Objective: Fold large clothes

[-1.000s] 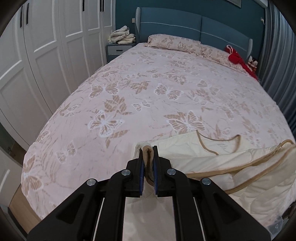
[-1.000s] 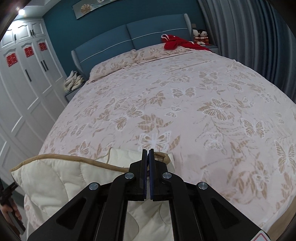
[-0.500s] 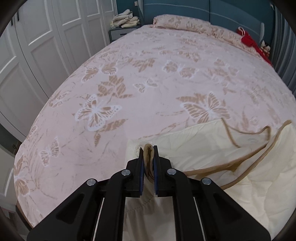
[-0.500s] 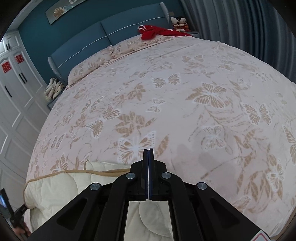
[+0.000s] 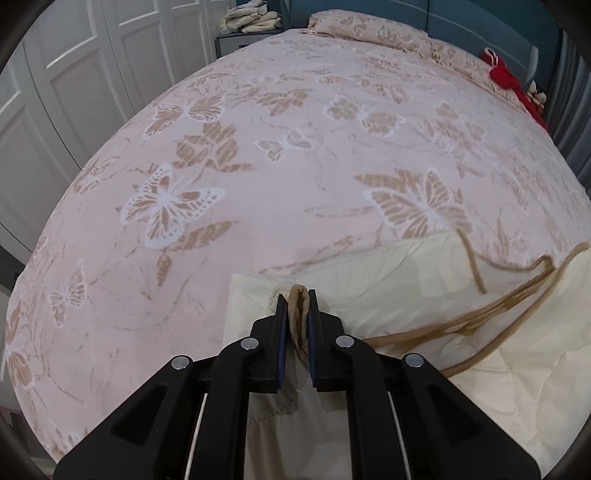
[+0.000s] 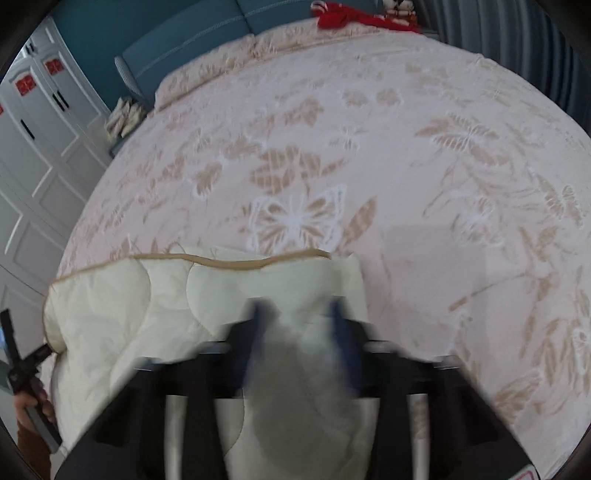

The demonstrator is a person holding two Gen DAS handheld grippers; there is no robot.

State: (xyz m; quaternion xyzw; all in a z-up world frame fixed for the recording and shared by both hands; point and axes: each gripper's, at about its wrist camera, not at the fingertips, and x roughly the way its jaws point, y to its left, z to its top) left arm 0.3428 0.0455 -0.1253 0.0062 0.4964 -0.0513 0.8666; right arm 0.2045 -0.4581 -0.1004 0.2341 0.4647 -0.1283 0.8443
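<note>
A cream quilted blanket [image 5: 424, 280] with tan piping lies on the near part of a bed. My left gripper [image 5: 297, 295] is shut on a bunched, tan-edged corner of the blanket, low over the bed. In the right wrist view the same blanket [image 6: 155, 302] lies in front of and under my right gripper [image 6: 297, 310]. Its fingers [image 6: 258, 314] stand wide apart and blurred, with nothing between them; the blanket lies flat below. The left gripper's handle and the hand holding it show at the left edge of the right wrist view [image 6: 26, 369].
The bed has a pink butterfly-print cover [image 5: 295, 147]. White wardrobe doors [image 5: 74, 74] stand along the left. A nightstand with folded cloths [image 5: 247, 22] is at the far left. A blue headboard, pillows and a red garment [image 5: 509, 81] are at the far end. Grey curtains [image 6: 535, 37] hang on the right.
My right gripper has opened and let go of the blanket edge, which now lies on the bed. Both grippers have moved lower and forward. The left stays shut on its corner.
</note>
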